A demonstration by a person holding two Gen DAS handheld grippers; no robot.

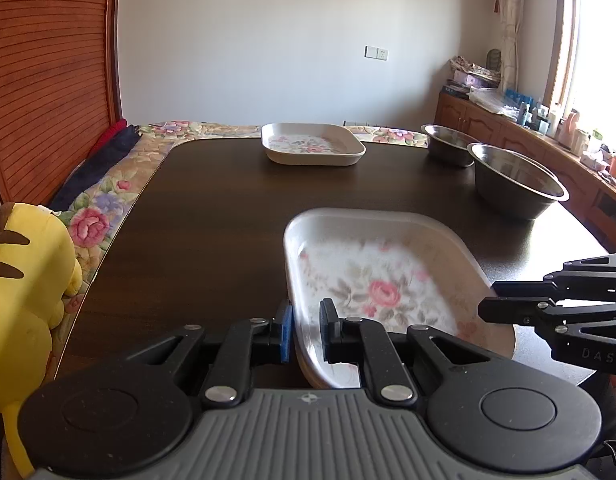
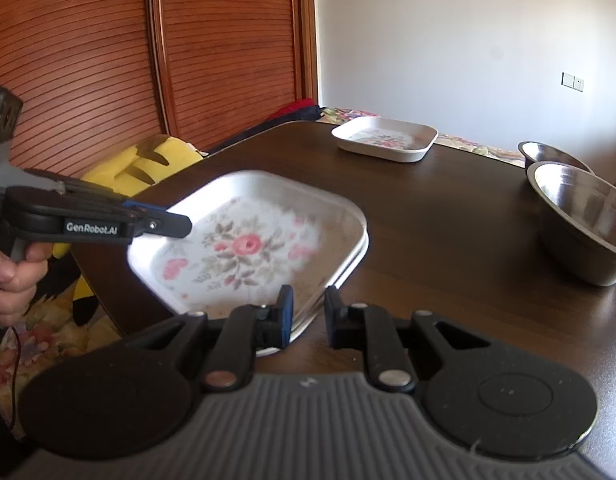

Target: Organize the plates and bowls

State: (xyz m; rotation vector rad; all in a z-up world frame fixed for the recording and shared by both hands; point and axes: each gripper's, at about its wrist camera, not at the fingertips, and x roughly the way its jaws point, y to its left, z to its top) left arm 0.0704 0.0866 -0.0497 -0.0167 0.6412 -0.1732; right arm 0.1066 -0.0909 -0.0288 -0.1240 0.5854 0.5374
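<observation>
left tongs (image 1: 308, 330): clamped near plate (image 1: 379, 280) rim at the near-left corner, plate tilted off the bench (image 1: 212, 208)
right tongs (image 2: 308, 316): narrow gap astride the opposite rim, grip uncertain
far plate (image 1: 312, 143): flat at bench back, probable stack target
2 bowls (image 1: 515, 184): right side, apart

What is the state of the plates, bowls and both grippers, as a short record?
near item: white square floral plate, blurred
left gripper: jaws closed on that plate's rim
right gripper: jaws straddle the rim, gap showing
second floral plate: far side of dark wooden table
steel bowls: larger steel bowl nearer, smaller steel bowl behind
</observation>
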